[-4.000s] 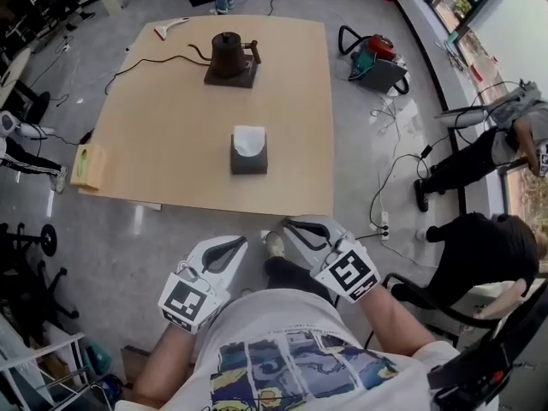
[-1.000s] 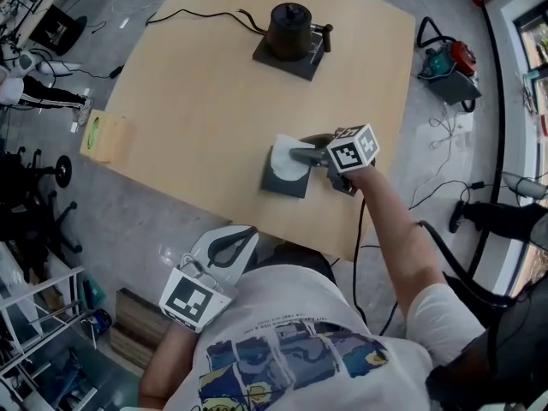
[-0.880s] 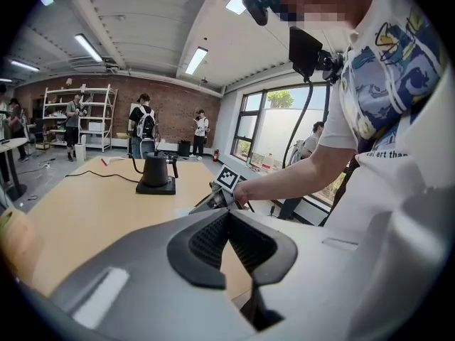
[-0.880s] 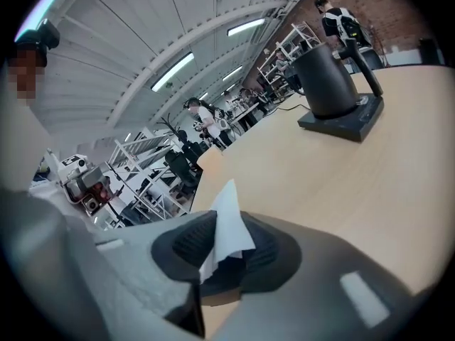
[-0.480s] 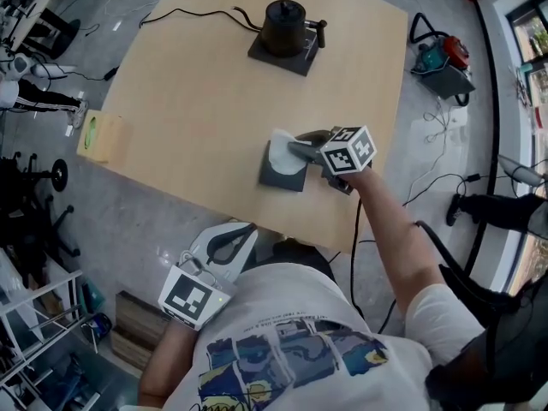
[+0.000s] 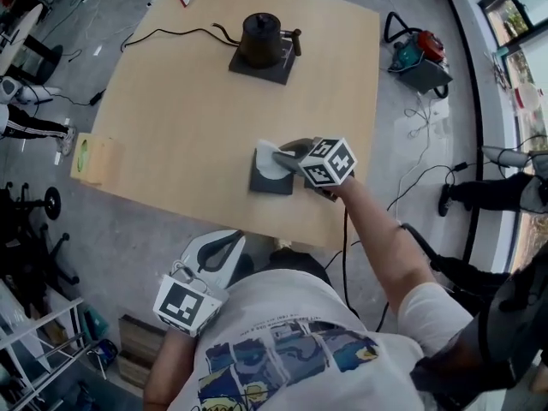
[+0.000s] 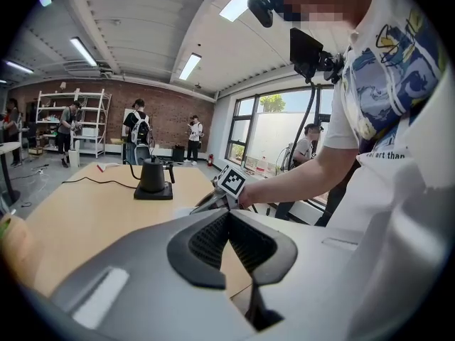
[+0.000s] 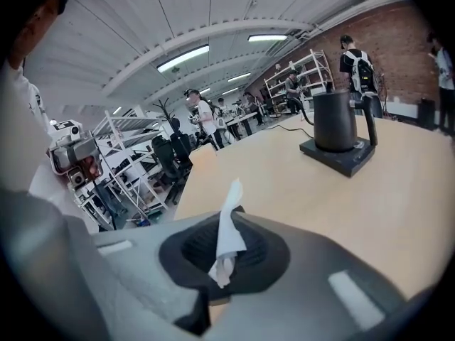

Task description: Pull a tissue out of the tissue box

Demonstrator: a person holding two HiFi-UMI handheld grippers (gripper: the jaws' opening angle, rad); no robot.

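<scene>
Pale wooden table [image 6: 180, 118] on a grey workshop floor [image 6: 411, 144], seen from the head view, with shelving and several standing people visible beyond it in the two gripper views. Toward the near edge of the table stands a dark grey tissue box [image 6: 271, 181], with a white tissue [image 6: 267, 161] showing at its top. From the right, the right gripper [image 6: 279, 152] reaches over the box with its tips at the tissue; the marker cube [image 6: 327, 162] sits on its rear end. In the right gripper view, its jaws have just been closing and are now pressed together on the tissue, a thin strip of which stands up above the pads and hangs crumpled below them. Held low in front of the person's torso and off the near edge of the table, the left gripper [image 6: 233, 238] is well apart from the box; the left gripper view shows its jaws together at the tips with nothing between them. At the far end of the table a black kettle [image 6: 259, 37] stands on its base [image 6: 259, 67], with a black cable [image 6: 171, 34] trailing to the left. A tan box [image 6: 90, 158] sits at the table's left edge.
</scene>
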